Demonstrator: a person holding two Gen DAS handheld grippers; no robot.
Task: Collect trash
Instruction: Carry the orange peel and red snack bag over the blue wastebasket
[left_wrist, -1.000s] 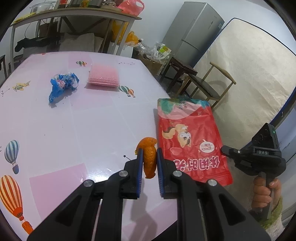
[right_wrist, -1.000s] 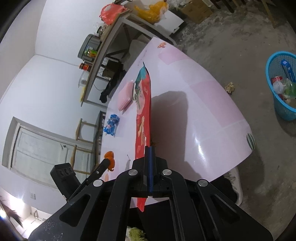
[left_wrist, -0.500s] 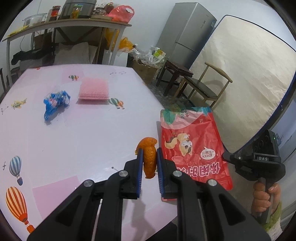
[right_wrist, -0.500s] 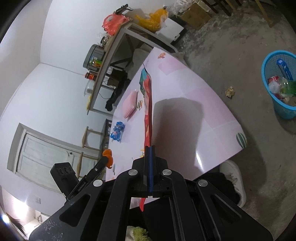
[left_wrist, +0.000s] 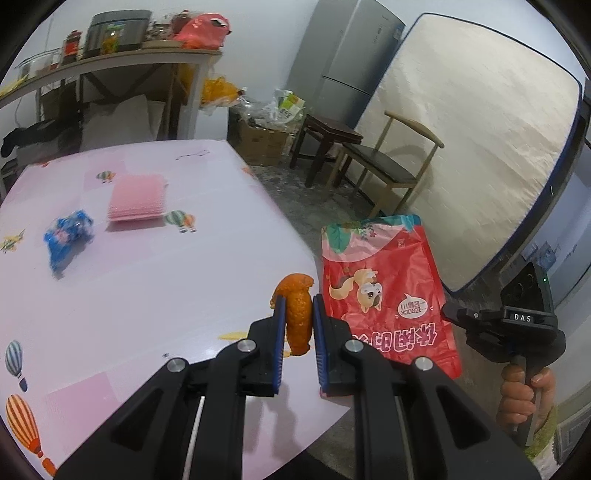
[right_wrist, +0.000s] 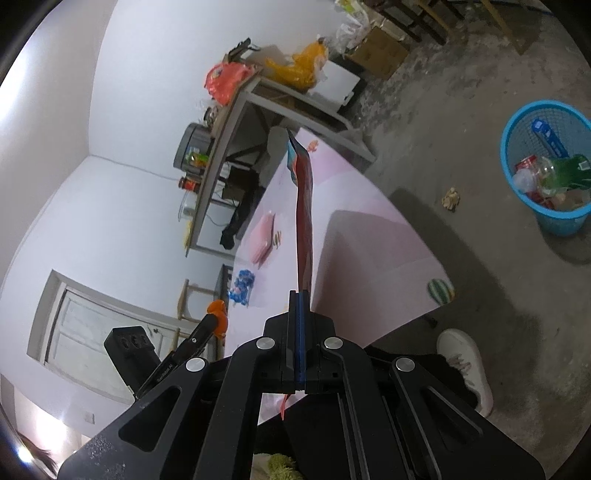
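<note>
Both grippers have lifted back from the table (left_wrist: 155, 280) since a second ago, so more floor shows. My left gripper (left_wrist: 297, 325) clamps an orange peel (left_wrist: 295, 314), long axis upright, over the table's edge. My right gripper (right_wrist: 299, 321) pinches a red bag (left_wrist: 384, 295) by its bottom edge; the bag stretches away from me, edge-on in the right view. On the table lie a blue wrapper (left_wrist: 68, 236) and a pink pad (left_wrist: 136, 197). A blue bin (right_wrist: 546, 177) of trash stands on the floor. The bag's held edge is hidden.
</note>
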